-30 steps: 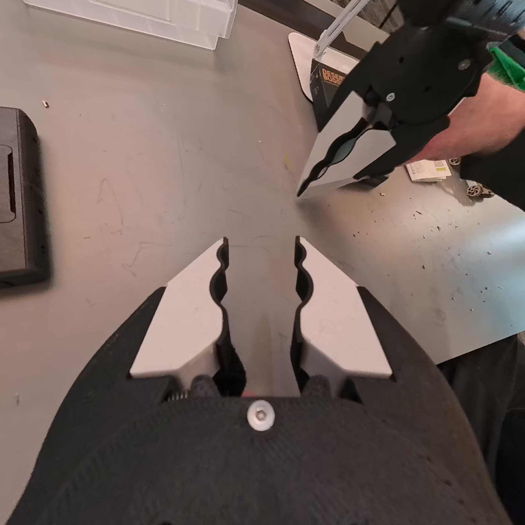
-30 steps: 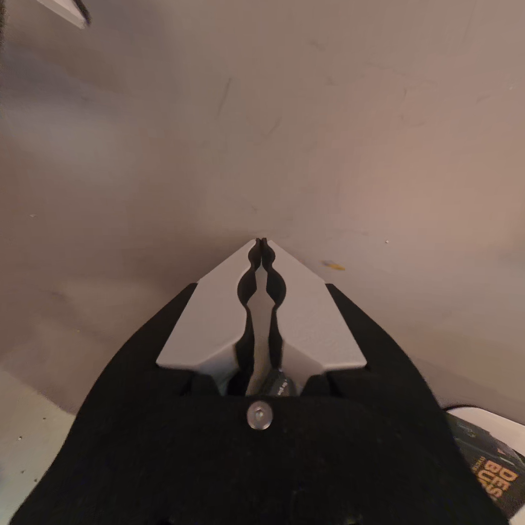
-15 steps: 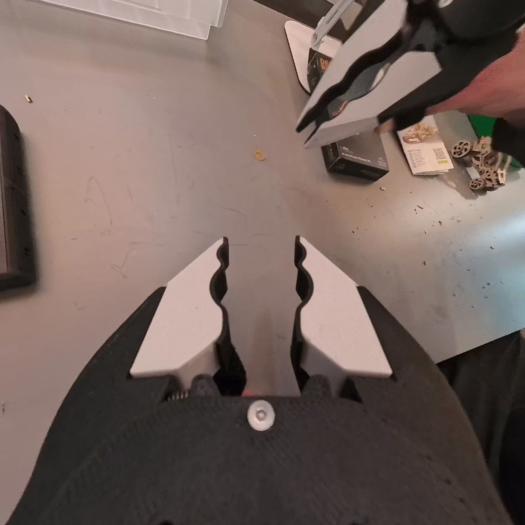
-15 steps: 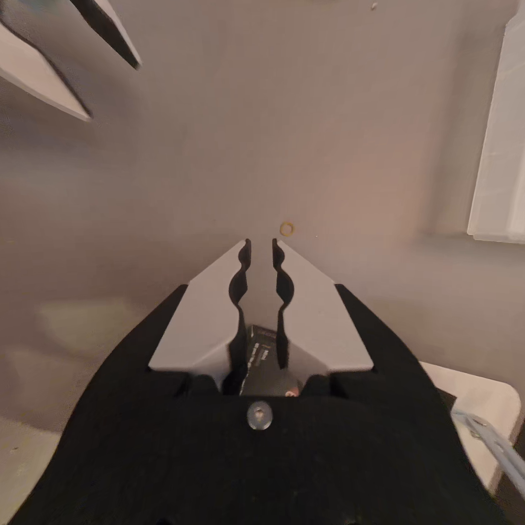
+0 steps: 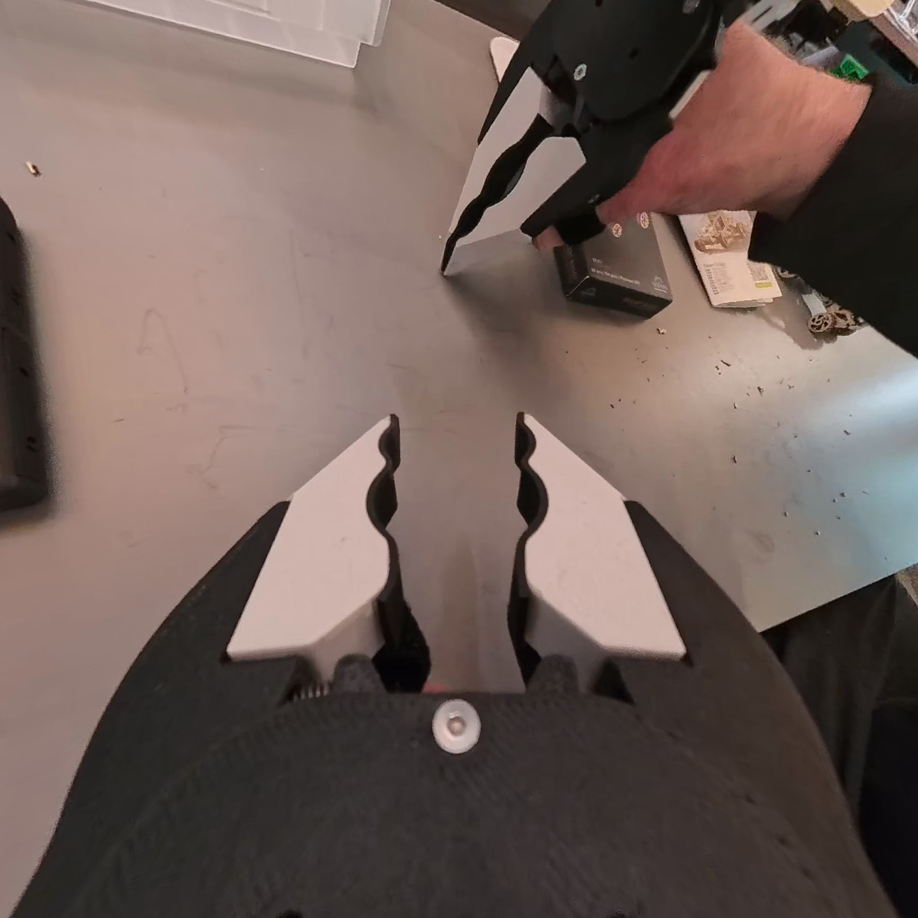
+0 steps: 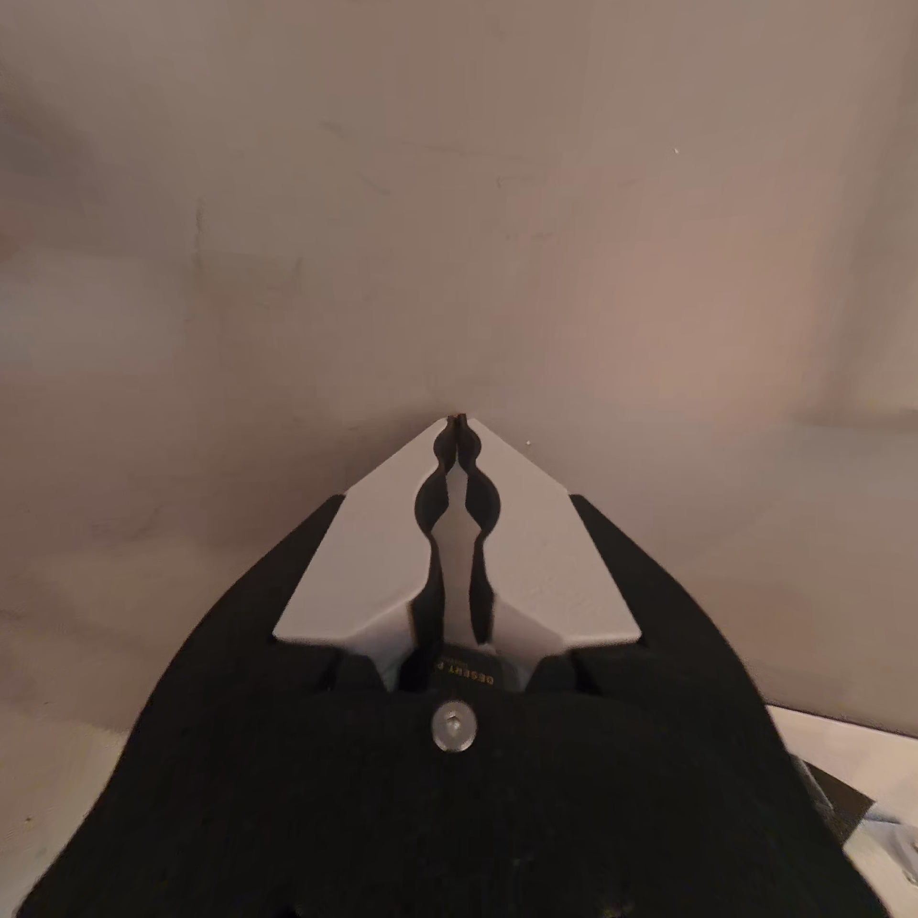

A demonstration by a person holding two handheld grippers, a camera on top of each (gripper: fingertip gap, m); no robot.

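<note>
My left gripper point(image 5: 454, 420) is open and empty, held above the bare grey table point(image 5: 238, 278). My right gripper point(image 6: 456, 418) is shut, with its tips pressed down on the table. It also shows in the left wrist view point(image 5: 449, 258), held by a hand, tips on the table just left of a black box point(image 5: 616, 270). A tiny tan bit shows between its tips in the right wrist view, at the spot where a small yellow ring lay. No ring shows on the table around the tips.
A printed leaflet point(image 5: 730, 263) and a small wooden wheeled model point(image 5: 829, 320) lie right of the box. A black case point(image 5: 15, 372) is at the left edge, a clear plastic bin point(image 5: 248, 20) at the back. Small crumbs dot the table's right side. About 15 cm separates my left fingertips from my right.
The right gripper was lifted and open with the yellow ring lying just ahead of its tips. It has come down and shut at that spot. The left gripper has hardly moved.
</note>
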